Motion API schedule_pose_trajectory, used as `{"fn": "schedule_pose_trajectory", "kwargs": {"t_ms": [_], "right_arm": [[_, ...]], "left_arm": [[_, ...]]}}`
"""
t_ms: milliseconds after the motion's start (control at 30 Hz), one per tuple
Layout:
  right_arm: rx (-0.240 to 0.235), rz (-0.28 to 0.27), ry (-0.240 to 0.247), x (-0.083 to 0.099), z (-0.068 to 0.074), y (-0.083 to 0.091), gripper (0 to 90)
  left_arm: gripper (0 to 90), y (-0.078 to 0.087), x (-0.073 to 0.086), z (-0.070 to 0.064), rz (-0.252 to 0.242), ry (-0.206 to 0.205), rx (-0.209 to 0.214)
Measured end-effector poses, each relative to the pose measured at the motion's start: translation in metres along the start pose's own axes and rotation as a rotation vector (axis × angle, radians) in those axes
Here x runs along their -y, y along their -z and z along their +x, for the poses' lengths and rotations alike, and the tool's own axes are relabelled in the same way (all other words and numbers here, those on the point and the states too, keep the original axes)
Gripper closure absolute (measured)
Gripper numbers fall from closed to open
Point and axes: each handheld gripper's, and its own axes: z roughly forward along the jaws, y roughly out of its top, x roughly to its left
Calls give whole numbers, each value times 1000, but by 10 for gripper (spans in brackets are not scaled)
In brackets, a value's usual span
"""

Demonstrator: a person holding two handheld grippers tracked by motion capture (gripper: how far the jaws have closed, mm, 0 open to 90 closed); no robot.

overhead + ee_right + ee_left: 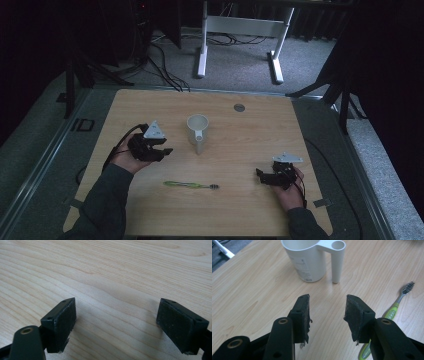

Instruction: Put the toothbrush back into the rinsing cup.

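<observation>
A white plastic cup with a tubular side handle (pixel 197 131) is seen standing upright near the middle of the light wooden table (pixel 250 210), its handle turned toward the person. A green-handled toothbrush with a dark bristle head (pixel 190 185) is laid flat nearer the front edge, well apart from the cup. The left gripper (pixel 165 151) is held just left of the cup with its jaws parted and nothing between them; in the left gripper view the cup (pixel 309 261) and toothbrush (pixel 392 312) are shown ahead. The right gripper (pixel 261 173) is held low at the table's right, possibly resting on it, with jaws spread wide over bare wood.
</observation>
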Motion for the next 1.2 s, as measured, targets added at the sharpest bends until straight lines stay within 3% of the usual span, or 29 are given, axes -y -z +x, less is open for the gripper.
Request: {"fn": "schedule_pose_trajectory", "kwargs": {"t_ms": [600, 1200], "right_arm": [[0, -1, 1, 0, 0, 0, 159], [0, -2, 4, 0, 0, 0, 159]], "left_arm": [[554, -16, -21, -10, 63, -77, 61], [556, -28, -32, -20, 97, -131, 108]]}}
